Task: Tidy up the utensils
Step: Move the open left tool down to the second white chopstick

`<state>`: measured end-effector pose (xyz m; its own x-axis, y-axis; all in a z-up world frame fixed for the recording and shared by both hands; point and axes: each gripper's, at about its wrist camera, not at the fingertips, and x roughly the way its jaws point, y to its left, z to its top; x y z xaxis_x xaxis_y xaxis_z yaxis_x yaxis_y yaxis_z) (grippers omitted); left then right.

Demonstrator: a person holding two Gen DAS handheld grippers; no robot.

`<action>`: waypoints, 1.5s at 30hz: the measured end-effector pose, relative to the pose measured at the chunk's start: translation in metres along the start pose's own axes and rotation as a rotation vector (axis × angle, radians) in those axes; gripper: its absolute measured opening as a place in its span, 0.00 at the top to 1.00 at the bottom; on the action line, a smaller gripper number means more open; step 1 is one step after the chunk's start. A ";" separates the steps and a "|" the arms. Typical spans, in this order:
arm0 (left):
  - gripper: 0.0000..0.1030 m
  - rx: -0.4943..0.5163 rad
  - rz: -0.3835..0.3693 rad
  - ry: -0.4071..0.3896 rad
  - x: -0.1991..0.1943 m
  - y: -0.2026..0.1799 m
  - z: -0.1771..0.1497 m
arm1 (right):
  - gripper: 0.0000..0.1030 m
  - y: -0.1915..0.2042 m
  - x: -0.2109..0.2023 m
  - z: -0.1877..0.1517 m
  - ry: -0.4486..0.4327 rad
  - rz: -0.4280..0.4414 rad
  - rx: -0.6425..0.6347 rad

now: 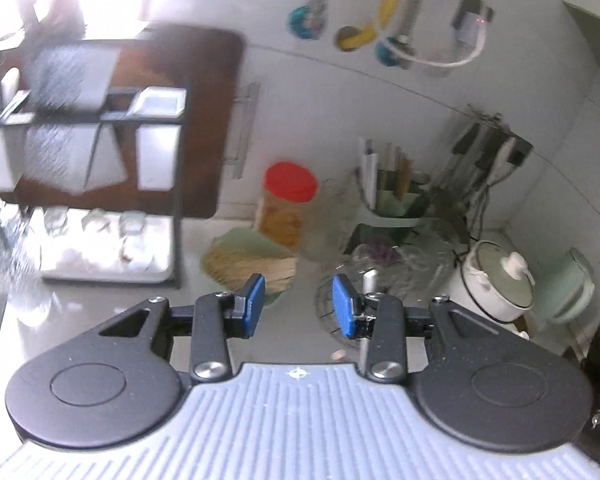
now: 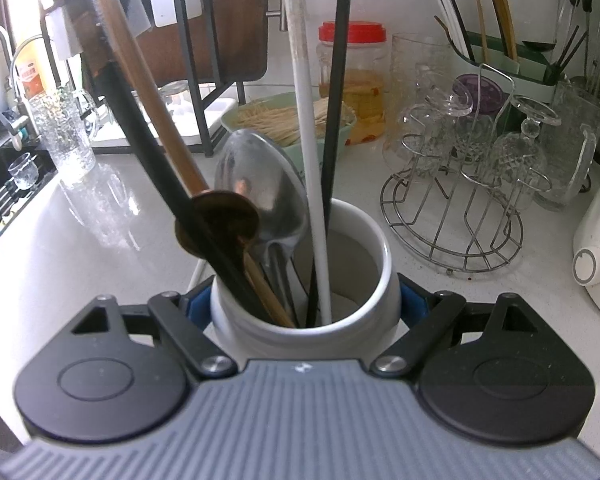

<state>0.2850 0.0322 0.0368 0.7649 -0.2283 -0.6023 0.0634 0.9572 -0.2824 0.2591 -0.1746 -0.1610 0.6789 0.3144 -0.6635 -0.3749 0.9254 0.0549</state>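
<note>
- The right gripper (image 2: 305, 312) is clamped on the white crock (image 2: 304, 280), a blue pad pressed to each side of its wall.
- The crock sits over the white counter (image 2: 60, 248) and holds a steel spoon (image 2: 260, 188), a wooden spoon (image 2: 216, 220), a black chopstick (image 2: 332, 140) and a white utensil handle (image 2: 308, 120) — all upright or leaning.
- A wire glass rack (image 2: 452, 216) stands near, to the right.
- The left gripper (image 1: 299, 306) hangs above the counter, jaws parted and empty — its view is blurred.

On your white counter (image 2: 60, 248) you have a red-lidded jar (image 2: 354, 80) beside a green bowl of sticks (image 2: 288, 120). Right of them, a wire rack (image 2: 452, 216) holds upturned glasses (image 2: 516, 152). A patterned glass pitcher (image 2: 66, 132) stands near the sink.
</note>
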 end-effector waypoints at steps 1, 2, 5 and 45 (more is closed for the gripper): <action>0.59 -0.019 0.008 0.005 0.002 0.007 -0.005 | 0.12 0.000 0.000 0.000 0.001 -0.004 0.003; 0.59 -0.040 0.015 0.013 0.005 0.013 -0.010 | 0.12 0.000 -0.001 -0.001 0.001 -0.006 0.007; 0.59 -0.114 0.028 0.049 0.016 0.036 -0.030 | 0.12 -0.001 -0.002 -0.002 0.005 -0.014 0.016; 0.80 0.043 0.107 0.221 0.266 0.075 -0.103 | 0.12 0.010 -0.009 -0.006 0.006 -0.129 0.114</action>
<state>0.4276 0.0248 -0.2216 0.6106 -0.1539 -0.7768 0.0204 0.9837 -0.1789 0.2450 -0.1696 -0.1588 0.7127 0.1910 -0.6749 -0.2107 0.9761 0.0537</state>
